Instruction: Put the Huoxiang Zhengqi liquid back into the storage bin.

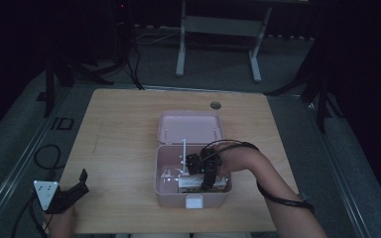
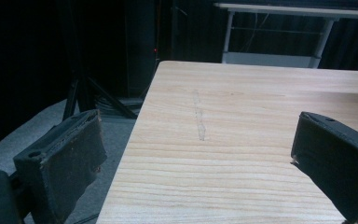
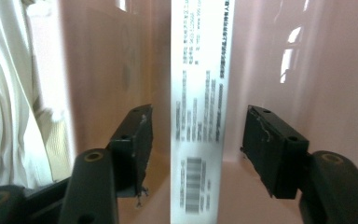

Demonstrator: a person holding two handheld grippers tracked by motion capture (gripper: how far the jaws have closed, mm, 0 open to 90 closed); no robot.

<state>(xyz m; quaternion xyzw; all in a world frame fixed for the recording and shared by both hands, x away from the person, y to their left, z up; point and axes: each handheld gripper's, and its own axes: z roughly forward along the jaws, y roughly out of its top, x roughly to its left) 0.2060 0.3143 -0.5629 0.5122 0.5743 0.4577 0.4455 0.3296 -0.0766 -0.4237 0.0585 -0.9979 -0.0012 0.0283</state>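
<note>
Your right tongs (image 1: 209,174) were down inside the pink box (image 1: 168,193), which sat open near the bench's (image 1: 124,129) middle w/ its lid (image 1: 190,127) thrown back away from you. In the right gripper view the jaws stood apart, one on each side of a narrow white carton (image 3: 200,116) w/ small print and a barcode; a gap showed on both sides, so they straddled it w/o touching. The carton stood on edge against the box's pink wall. White cloth (image 3: 9,93) filled the left of that view. From above, white packs lay along the box's front inside, and a thin white upright piece (image 1: 184,148) rose near its back.

Your left tongs (image 1: 74,191) were at the bench's near-left corner, well apart from the box, jaws wide, nothing btw them. In the left gripper view they pointed across bare wood w/ a faint scratch (image 2: 199,116).
</note>
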